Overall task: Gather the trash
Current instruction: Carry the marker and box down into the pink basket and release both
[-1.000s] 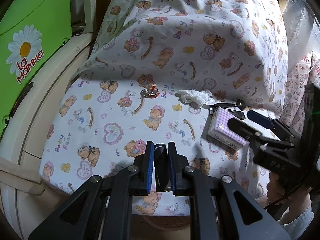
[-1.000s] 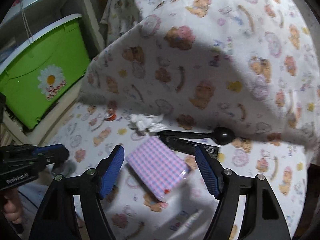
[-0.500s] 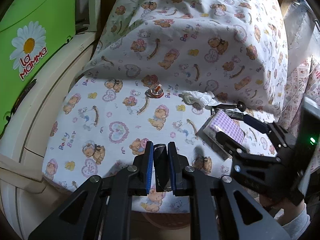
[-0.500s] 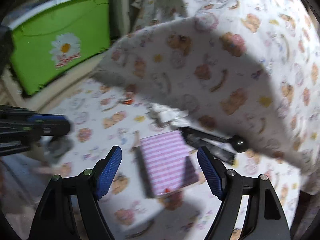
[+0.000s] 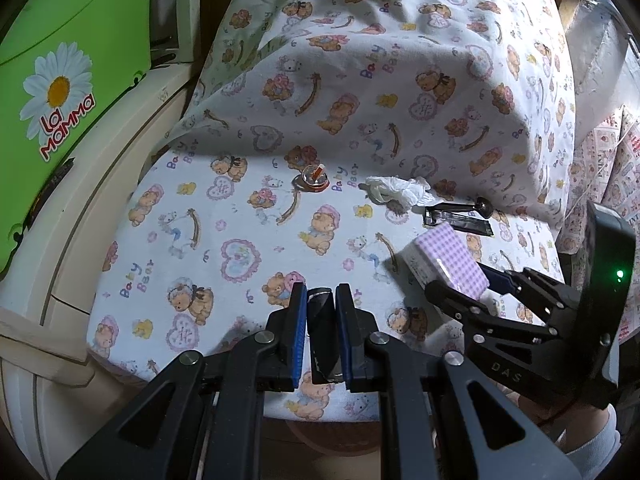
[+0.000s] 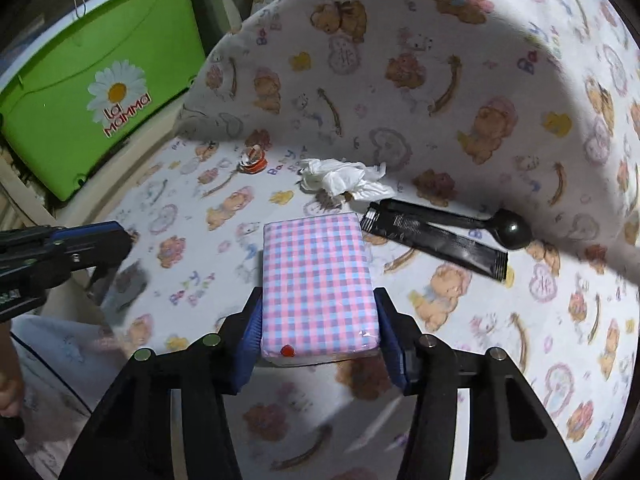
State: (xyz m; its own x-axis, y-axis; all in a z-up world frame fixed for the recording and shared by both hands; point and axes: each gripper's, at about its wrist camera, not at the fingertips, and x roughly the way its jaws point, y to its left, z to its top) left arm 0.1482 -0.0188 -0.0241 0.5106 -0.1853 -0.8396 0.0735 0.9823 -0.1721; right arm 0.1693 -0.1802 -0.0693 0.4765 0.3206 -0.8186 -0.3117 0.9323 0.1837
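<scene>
The green bin [image 6: 92, 92] sits at far left, its contents hidden. On the bear-print sheet [image 5: 240, 216], the right tongs [image 6: 320, 332] have just been closing and clasp the checked tissue pack [image 6: 318, 280]; beyond lie a black packet [image 6: 434, 238], spoon [image 6: 510, 228] and crumpled tissue [image 6: 344, 180]. The left tongs [image 5: 321, 320] stay clenched on a dark scrap [image 5: 322, 328].

Black hand-held gripper [image 5: 321, 320], blue pads, silver screws, white sleeve [image 5: 596, 440]
</scene>
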